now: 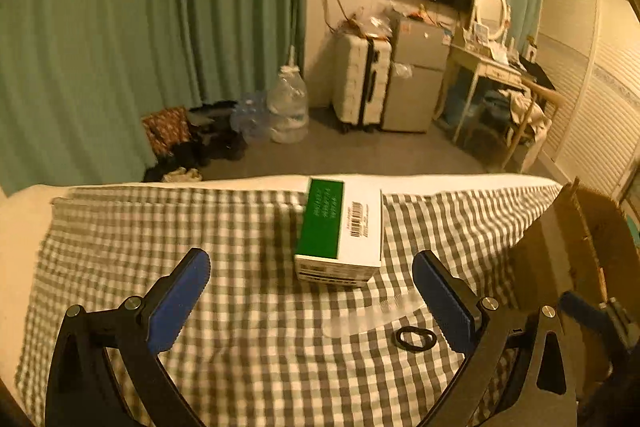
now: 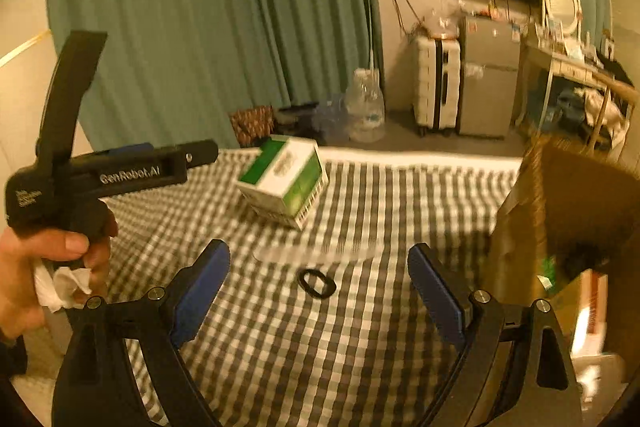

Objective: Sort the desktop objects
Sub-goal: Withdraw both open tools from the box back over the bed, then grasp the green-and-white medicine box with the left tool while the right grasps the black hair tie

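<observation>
A green and white box (image 1: 340,231) lies flat on the checked cloth (image 1: 240,327) that covers the table, near the far edge. In the left wrist view its long axis runs away from the camera, with one short end facing the left claw (image 1: 311,301). In the right wrist view the box sits turned, a corner nearest. Nearer lies a clear ruler (image 1: 372,313), blurred, its length running crosswise and slightly tilted. Just beside it, apart, a small black ring (image 2: 317,283) lies flat. A brown cardboard box (image 2: 560,211) stands at the right edge. The left claw's jaws stand wide apart with nothing between them. The right claw (image 2: 319,289) is also spread wide and grips nothing. A hand (image 2: 44,267) holds the left claw's handle.
</observation>
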`<state>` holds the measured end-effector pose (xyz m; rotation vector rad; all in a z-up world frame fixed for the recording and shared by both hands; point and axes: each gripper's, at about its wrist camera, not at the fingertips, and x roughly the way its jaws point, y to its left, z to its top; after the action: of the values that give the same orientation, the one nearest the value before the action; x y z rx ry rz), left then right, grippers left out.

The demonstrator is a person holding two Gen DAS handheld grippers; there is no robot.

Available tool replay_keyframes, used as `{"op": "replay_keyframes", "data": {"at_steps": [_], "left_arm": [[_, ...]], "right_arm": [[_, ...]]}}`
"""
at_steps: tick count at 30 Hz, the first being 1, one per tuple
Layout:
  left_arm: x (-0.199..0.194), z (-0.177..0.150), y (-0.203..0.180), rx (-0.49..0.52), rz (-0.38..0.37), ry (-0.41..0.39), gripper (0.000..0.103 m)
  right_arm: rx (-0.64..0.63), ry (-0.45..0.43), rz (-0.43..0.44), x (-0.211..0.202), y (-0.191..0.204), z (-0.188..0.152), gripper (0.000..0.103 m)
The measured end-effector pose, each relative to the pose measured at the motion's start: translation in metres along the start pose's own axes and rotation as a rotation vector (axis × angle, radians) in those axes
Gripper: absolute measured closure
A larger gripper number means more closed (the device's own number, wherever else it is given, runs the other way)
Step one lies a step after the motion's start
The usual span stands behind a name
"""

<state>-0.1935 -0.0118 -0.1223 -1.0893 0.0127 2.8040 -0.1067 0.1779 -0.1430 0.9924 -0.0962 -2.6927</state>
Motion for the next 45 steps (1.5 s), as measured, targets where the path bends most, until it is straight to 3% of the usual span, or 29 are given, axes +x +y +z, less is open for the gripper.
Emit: {"op": "replay_keyframes", "data": {"at_steps": [3,8,12,16,18,19,20,21,23,25,35,45], "left_arm": [[0.025,-0.003,-0.007,0.007,-0.033,0.018,0.000],[0.068,-0.012,-0.014,0.055,-0.021,0.057,0.000],[0.095,-0.022,-0.013,0.058,-0.011,0.102,0.000],[0.109,-0.032,-0.013,0.062,-0.014,0.131,0.000],[0.109,-0.034,-0.016,0.083,0.015,0.123,0.001],[0.108,-0.035,-0.017,0.093,0.012,0.121,0.010],[0.107,-0.036,-0.019,0.097,-0.010,0.125,0.026],[0.106,-0.036,-0.021,0.104,-0.013,0.131,0.025],[0.103,-0.035,-0.025,0.121,0.010,0.123,0.026],[0.100,-0.036,-0.029,0.130,0.011,0.119,0.026],[0.049,-0.018,-0.017,0.069,0.041,0.057,0.026],[-0.050,-0.004,-0.015,0.031,0.031,-0.052,0.026]], "right_arm": [[-0.029,0.047,-0.008,0.028,0.003,-0.014,0.012],[-0.110,0.097,-0.018,0.063,0.011,-0.034,0.012],[-0.085,0.124,-0.022,0.084,0.004,-0.041,0.014],[-0.129,0.136,-0.002,0.097,0.014,-0.042,0.035],[-0.157,0.161,-0.010,0.110,0.018,-0.047,0.037],[-0.159,0.174,-0.019,0.116,0.018,-0.050,0.040],[-0.154,0.181,-0.029,0.120,0.017,-0.051,0.049],[-0.147,0.181,-0.036,0.122,0.015,-0.051,0.054],[-0.123,0.180,-0.035,0.124,0.010,-0.050,0.080],[-0.104,0.179,-0.036,0.123,0.005,-0.050,0.097],[-0.087,0.083,-0.008,0.087,0.012,-0.035,0.097],[-0.097,-0.037,0.030,0.019,0.033,-0.012,0.097]]}}
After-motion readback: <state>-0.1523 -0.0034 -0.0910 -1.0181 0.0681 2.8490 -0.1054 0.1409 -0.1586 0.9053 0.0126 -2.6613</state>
